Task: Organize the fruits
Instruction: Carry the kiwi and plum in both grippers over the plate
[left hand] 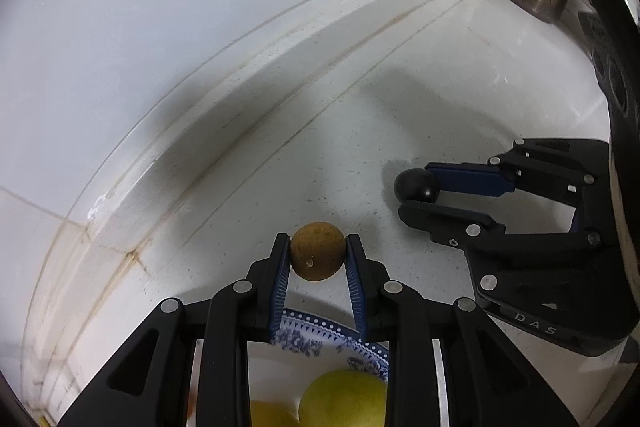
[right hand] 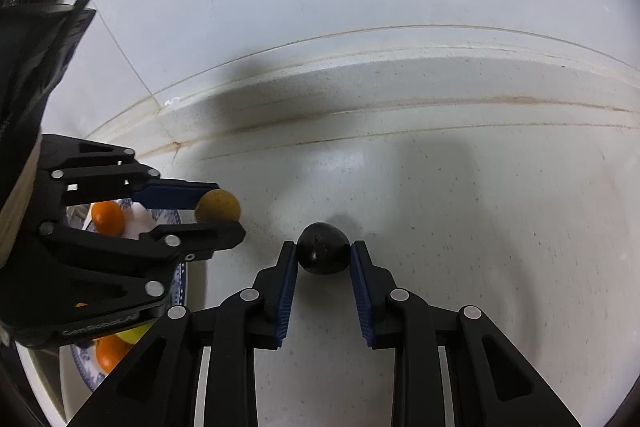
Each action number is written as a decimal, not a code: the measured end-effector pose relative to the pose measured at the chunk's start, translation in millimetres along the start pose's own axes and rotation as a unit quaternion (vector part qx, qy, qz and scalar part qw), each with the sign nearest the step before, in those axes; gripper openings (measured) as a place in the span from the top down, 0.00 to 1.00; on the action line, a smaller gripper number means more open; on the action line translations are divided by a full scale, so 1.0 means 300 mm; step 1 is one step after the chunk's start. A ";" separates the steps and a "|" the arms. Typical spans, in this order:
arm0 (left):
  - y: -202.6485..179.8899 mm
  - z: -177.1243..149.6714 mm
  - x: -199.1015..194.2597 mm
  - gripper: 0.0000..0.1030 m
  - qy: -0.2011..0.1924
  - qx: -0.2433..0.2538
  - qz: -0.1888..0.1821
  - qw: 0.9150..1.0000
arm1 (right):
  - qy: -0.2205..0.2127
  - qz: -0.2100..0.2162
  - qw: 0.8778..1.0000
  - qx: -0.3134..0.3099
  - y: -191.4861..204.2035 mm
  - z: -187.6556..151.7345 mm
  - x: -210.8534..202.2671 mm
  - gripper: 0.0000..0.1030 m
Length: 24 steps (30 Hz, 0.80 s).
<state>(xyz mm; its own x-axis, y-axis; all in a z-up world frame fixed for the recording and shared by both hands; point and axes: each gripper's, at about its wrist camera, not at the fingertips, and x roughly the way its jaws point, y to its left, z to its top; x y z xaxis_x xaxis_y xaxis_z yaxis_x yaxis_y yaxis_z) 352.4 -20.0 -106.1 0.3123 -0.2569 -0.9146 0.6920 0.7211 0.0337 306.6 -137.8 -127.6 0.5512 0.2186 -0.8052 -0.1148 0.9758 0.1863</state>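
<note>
Pinching a brown fruit point(left hand: 317, 256), your left hand-held gripper point(left hand: 318, 247) sits just past the plate point(left hand: 320, 329) rim, nearer to it. Your right hand-held gripper point(right hand: 324, 253) clamps a dark fruit point(right hand: 323, 247) on the desk point(right hand: 480, 207), plate lying to its left.
</note>
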 end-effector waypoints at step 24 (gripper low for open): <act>-0.074 -0.222 -0.348 0.74 -0.087 -0.054 0.024 0.994 | -0.056 0.003 0.998 -0.041 0.069 -0.062 -0.242 0.73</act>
<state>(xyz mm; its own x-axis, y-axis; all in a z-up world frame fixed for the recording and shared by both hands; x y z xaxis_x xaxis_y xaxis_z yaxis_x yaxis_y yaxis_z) 261.1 33.6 -38.3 0.4578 -0.3205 -0.8293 0.6018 0.7983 0.0237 248.7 -133.2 -75.8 0.6388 0.2256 -0.7356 -0.1819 0.9732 0.1405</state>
